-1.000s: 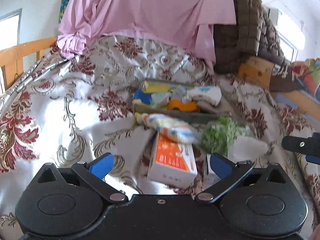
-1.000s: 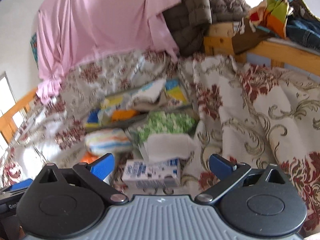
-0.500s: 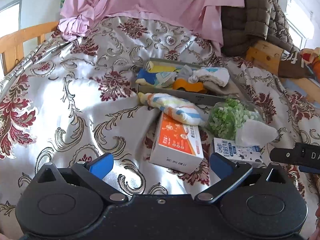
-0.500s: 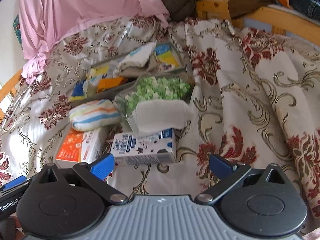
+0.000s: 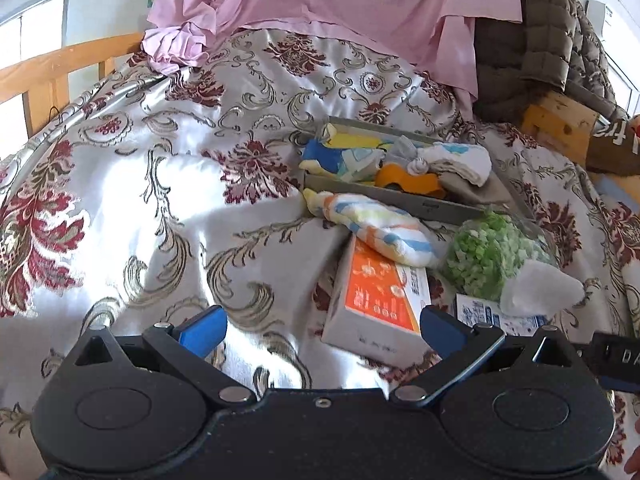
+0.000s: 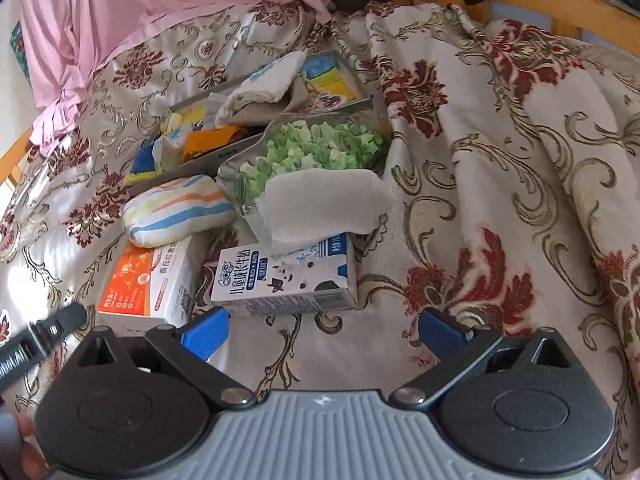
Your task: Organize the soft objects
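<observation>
Because neither gripper has taken hold of anything, both sets of blue fingers stand spread wide with bare bedspread (image 5: 168,208) between them. The left gripper (image 5: 322,330) sits low over the quilt, and the orange box (image 5: 376,300) lies just ahead of its right finger (image 5: 438,326), angled so that one end runs under the striped cloth roll (image 5: 380,228). That roll rests beyond the fingertips, against the near wall of the grey tray (image 5: 400,200), which looks like the place where soft things are being gathered: it already holds a white folded cloth (image 5: 460,158) and some yellow, blue and orange pieces.

The right gripper (image 6: 322,330) faces the milk carton (image 6: 286,276), which lies on its side straight ahead, nearer its left finger (image 6: 204,332) than its right. A white tissue (image 6: 320,208) is draped over the carton's far edge and partly covers the clear bag of green pieces (image 6: 316,146) behind it. The striped roll lies ahead and to the left of these fingers, well apart from them, resting on the orange box.

The roll seems the likeliest soft item left outside the tray. Lying on the box rather than flat on the quilt, it offers its sides to an open grip, though it may squash and slip if pinched near one end.
</observation>
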Available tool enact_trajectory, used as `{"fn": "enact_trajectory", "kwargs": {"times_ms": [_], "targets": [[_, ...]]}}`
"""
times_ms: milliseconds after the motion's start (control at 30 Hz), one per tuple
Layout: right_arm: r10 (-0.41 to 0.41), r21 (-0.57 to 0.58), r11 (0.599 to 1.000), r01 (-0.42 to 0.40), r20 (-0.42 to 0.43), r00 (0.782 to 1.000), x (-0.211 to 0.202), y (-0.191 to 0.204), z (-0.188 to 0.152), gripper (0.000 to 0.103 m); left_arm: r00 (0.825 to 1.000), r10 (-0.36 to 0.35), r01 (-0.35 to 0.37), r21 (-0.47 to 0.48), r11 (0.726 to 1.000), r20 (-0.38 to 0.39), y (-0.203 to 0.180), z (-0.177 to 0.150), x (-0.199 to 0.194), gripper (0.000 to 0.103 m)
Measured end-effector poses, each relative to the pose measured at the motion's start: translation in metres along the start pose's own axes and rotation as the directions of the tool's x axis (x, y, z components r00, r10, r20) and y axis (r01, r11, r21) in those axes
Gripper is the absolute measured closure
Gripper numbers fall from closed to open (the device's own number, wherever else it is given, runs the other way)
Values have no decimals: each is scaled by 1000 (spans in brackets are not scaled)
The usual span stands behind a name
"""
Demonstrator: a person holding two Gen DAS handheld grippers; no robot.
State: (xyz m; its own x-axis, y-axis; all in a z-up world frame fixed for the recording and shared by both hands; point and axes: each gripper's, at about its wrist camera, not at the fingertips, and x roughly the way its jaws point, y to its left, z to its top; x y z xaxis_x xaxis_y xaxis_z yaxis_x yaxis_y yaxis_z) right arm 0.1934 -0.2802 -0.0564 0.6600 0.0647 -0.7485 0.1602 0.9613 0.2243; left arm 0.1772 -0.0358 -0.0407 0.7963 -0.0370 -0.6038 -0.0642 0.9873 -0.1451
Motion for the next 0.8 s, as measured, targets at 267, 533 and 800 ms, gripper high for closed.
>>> {"fn": "enact_trajectory", "kwargs": {"times_ms": [267, 533, 800], "targets": [[-17, -76, 997, 20, 30, 999, 13, 10, 15, 0, 1000, -2, 2, -8, 1000, 28, 0, 11, 13, 1], [0, -120, 993, 6, 58, 998, 36, 13, 39, 0, 996, -76, 74, 44, 996, 49, -13, 21, 36, 1], [12, -75, 997, -8, 63, 998, 57, -1, 51, 0, 990, -132, 125, 115, 986, 52, -17, 41, 76, 1]]}}
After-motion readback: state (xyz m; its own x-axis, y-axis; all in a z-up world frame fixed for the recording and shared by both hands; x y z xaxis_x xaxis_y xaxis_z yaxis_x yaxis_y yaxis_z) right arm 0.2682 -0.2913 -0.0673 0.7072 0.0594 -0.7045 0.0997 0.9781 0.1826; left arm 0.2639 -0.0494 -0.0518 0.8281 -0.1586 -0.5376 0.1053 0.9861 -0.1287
